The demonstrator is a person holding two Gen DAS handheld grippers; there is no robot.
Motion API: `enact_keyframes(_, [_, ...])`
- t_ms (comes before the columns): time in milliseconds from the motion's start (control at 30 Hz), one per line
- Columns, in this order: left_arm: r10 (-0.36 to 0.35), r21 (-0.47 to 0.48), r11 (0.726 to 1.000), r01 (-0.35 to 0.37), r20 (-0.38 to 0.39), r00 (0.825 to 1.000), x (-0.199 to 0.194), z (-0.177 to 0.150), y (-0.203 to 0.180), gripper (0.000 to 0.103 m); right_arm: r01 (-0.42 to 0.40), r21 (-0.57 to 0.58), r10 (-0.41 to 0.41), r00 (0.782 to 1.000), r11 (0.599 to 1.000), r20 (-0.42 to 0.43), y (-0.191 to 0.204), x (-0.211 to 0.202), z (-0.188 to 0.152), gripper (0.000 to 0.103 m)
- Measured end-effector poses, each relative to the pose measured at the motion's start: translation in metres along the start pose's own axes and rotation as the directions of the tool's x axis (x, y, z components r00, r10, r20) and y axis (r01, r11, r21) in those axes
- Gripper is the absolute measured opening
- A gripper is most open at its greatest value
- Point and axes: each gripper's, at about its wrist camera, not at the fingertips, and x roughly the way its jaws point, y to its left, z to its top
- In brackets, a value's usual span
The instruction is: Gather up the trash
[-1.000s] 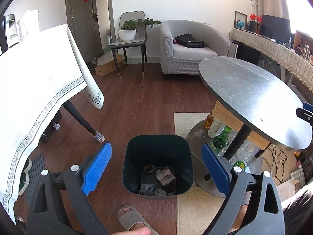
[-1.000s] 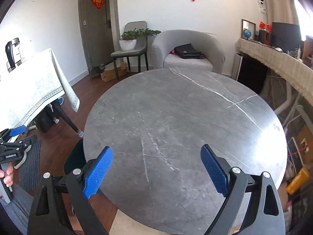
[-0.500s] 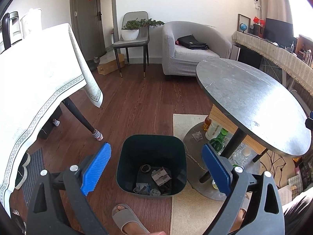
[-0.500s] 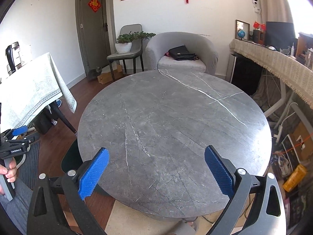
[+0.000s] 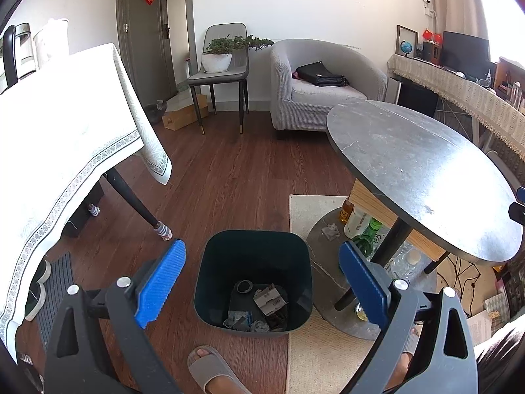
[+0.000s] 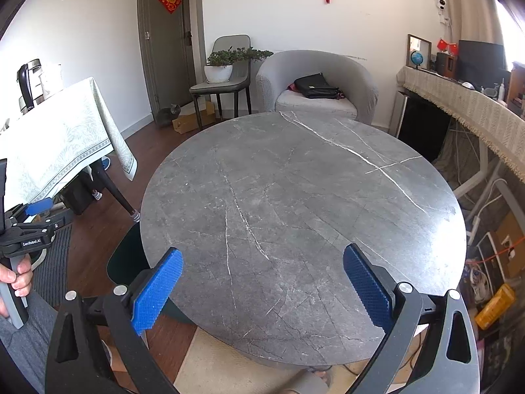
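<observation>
Kid: Trash sits in the bottom of the bin, right under the left gripper, which is nearer. The round table is bare.

Helper: Both wide open, holding nothing?

Kid: Yes. The right gripper has just been opening wider, nothing between its pads.

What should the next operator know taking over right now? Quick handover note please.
Left gripper: open, empty, hanging over the dark green bin on the floor.
Right gripper: open, empty, jaws have just been widening, over the round grey table.
Done: crumpled scraps already lie in the bin; the tabletop shows no trash.
Left: a small crumpled piece sits on the table's base beside the bottles; check whether those go too.
</observation>
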Motion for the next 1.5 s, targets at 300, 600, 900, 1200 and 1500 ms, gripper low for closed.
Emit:
enact_keyframes(300, [0.004,-0.008,1.000,-0.003,0.005,1.000,-0.0007,0.0004,-0.0012,0.097,-0.006,0.009,0.006,1.000,1.000,0.005,-0.0023,-0.0015,0.0007,0.099])
enact_keyframes(600, [0.001,-0.014,1.000,-0.001,0.004,1.000,0.0005,0.0015,0.0011,0.097,-0.004,0.012,0.003,1.000,1.000,0.009,-0.0044,-0.0038,0.0012,0.099])
enact_keyframes(900, [-0.001,-0.020,1.000,0.001,0.004,1.000,-0.0002,0.0016,0.0014,0.097,-0.004,0.013,0.004,1.000,1.000,0.007,-0.0042,-0.0040,0.0012,0.099])
enact_keyframes(1200, [-0.001,-0.020,1.000,0.001,0.004,1.000,-0.0001,0.0018,0.0021,0.097,-0.003,0.013,0.003,1.000,1.000,0.006,-0.0073,-0.0028,-0.0003,0.099])
enact_keyframes(1500, [0.000,-0.018,1.000,0.000,0.003,1.000,-0.0002,0.0019,0.0014,0.096,-0.004,0.011,0.004,1.000,1.000,0.005,-0.0077,-0.0026,0.0000,0.099])
